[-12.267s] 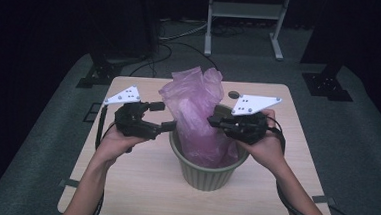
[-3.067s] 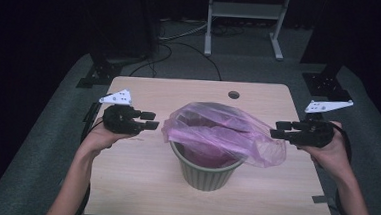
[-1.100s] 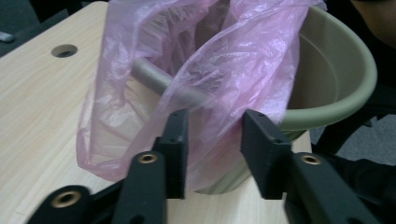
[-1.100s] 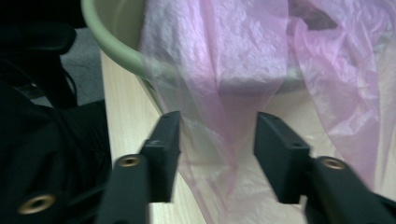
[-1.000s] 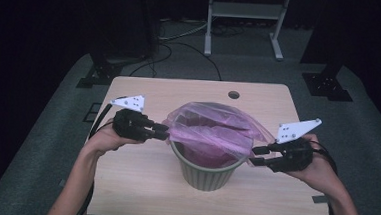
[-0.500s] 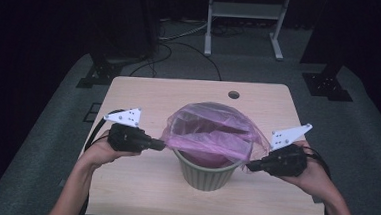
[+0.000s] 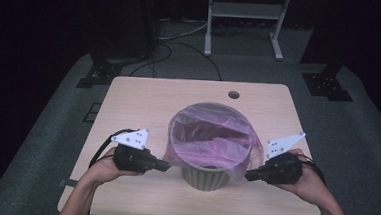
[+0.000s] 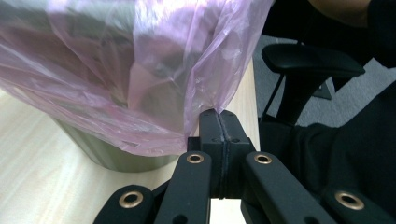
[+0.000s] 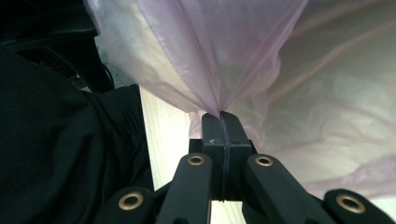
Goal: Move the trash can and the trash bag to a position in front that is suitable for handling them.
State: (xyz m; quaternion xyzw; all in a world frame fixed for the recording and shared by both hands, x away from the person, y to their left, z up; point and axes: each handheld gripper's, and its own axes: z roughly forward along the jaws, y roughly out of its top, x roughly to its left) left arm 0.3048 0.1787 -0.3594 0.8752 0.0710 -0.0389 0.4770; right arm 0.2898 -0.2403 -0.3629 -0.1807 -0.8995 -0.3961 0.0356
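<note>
1. Since half a second ago both grippers have come lower and nearer the front edge of the table, drawing the pink bag further down over the bin's rim
2. Nearest the front edge, the left gripper is clamped on the bag's left skirt; in the left gripper view its jaws are pressed together with film pinched between them
3. The right gripper sits level with it on the other side, jaws likewise closed on a gathered fold of the bag
4. Between them stands the grey-green bin, upright, at the table's middle and nearer the front edge; the bag lines its mouth and drapes outside, though how deep it reaches inside is hard to judge
5. Near the back edge is a small round hole
</note>
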